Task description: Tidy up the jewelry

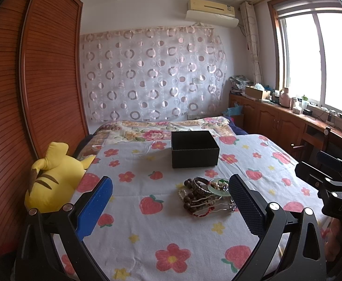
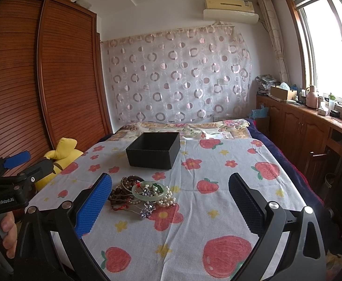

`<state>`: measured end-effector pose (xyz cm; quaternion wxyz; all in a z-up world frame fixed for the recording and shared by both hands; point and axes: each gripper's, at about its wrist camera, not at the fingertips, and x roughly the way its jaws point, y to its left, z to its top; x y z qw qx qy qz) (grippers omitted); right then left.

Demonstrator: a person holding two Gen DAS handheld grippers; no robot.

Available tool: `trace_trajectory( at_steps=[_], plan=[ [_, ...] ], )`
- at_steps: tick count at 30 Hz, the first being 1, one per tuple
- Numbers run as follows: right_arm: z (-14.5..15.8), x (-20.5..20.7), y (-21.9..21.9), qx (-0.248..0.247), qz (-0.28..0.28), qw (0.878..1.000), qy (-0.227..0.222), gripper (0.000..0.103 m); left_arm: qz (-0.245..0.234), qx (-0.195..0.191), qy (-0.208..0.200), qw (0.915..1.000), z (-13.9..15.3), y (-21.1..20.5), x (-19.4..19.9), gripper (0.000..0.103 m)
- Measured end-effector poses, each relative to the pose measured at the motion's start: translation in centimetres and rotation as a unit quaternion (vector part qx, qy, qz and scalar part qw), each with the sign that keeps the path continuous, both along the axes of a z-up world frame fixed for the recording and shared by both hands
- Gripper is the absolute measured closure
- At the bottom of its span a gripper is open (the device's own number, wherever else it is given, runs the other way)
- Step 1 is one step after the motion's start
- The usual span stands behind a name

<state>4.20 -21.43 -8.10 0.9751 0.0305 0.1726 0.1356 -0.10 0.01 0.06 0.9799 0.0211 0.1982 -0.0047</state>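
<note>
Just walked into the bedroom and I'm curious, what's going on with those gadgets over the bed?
A person holds a hand-held gripper in each hand over a strawberry-print cloth. The left hand-held gripper and right hand-held gripper are both open and hold nothing. A tangled jewelry pile of beads, pearls and a green bangle lies untouched on the cloth. Behind it sits an open black box.

White lettering "GenRobot.AI" stands on the black body of the left gripper (image 2: 16,158), seen from the right wrist view. On the right gripper (image 1: 330,164), in the left wrist view, only the letters "DAS" are readable.
</note>
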Motion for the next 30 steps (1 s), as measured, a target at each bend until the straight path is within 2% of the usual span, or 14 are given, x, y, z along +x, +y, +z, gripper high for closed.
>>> trace_trajectory(
  at_steps=[30],
  plan=[
    [0.00, -0.03, 0.05, 0.001, 0.001, 1.000, 0.000, 0.002, -0.001, -0.002, 0.000, 1.0000, -0.01, -0.02, -0.03, 0.007]
  ],
)
